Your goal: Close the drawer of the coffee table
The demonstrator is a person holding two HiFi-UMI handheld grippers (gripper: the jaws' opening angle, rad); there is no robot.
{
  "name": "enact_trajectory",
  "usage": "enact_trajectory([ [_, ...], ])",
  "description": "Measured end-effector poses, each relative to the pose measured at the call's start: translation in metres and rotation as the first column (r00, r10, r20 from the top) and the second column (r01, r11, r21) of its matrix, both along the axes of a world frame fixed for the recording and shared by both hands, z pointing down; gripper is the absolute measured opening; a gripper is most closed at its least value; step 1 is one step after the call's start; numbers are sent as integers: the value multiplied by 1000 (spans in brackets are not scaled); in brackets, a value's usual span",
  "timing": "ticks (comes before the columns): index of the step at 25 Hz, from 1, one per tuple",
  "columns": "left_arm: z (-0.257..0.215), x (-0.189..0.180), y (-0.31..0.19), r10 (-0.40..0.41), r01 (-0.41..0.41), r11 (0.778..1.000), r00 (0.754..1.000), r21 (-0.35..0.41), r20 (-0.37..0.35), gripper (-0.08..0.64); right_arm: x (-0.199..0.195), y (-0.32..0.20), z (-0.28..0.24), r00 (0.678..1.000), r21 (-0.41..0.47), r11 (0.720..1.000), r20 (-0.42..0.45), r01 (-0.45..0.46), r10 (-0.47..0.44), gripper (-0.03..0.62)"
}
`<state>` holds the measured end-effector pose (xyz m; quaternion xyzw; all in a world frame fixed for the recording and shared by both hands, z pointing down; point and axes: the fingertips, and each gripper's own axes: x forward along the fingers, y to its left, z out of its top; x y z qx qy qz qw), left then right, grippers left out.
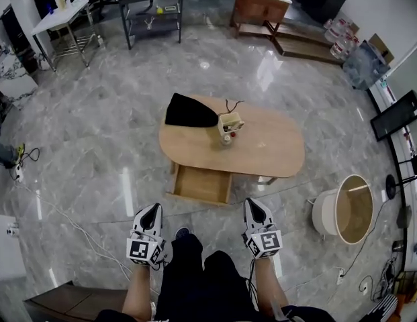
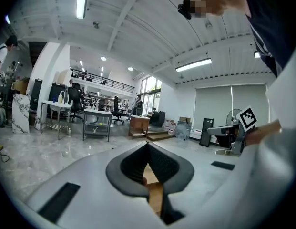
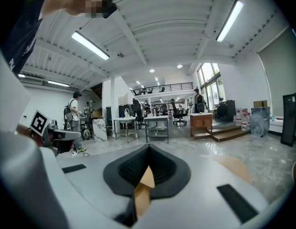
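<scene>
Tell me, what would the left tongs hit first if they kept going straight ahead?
Probably the open drawer of the coffee table; wood shows just behind the left tongs' closed tips. Depth is unclear, so they might pass beside it.

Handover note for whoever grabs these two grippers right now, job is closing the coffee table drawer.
Left gripper: jaws together, empty, held low and short of the table.
Right gripper: jaws together, empty, level with the left.
Coffee table: straight ahead; its drawer is pulled out on the near side.
Done: nothing; neither gripper touches the drawer.
Left: step in and push the drawer front until it is flush.
</scene>
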<state>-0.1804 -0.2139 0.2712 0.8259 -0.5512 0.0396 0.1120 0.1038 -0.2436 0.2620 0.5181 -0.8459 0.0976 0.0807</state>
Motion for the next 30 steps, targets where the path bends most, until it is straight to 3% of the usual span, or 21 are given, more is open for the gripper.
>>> enact_trajectory([
  [5, 86, 1, 15, 0, 0, 1000, 1000, -29, 0, 25, -4, 14, 86, 1000, -25, 999, 17, 23, -23, 26],
  [10, 163, -16, 12, -19, 19, 999, 1000, 26, 13, 25, -5, 13, 164, 1000, 8, 1000, -5, 19, -19, 26],
  [17, 290, -15, -5, -20, 19, 999, 999, 44, 34, 25, 14, 5, 292, 1000, 27, 1000, -27, -15, 15, 26],
  [23, 355, -1, -24, 8, -13, 995, 999, 99, 54, 25, 26, 1, 359, 999, 86, 996, -23, -36, 38, 26],
  [30, 422, 23, -20, 24, -31, 995, 997, 99, 74, 25, 26, 8, 417, 1000, 93, 995, -8, -22, 23, 26],
])
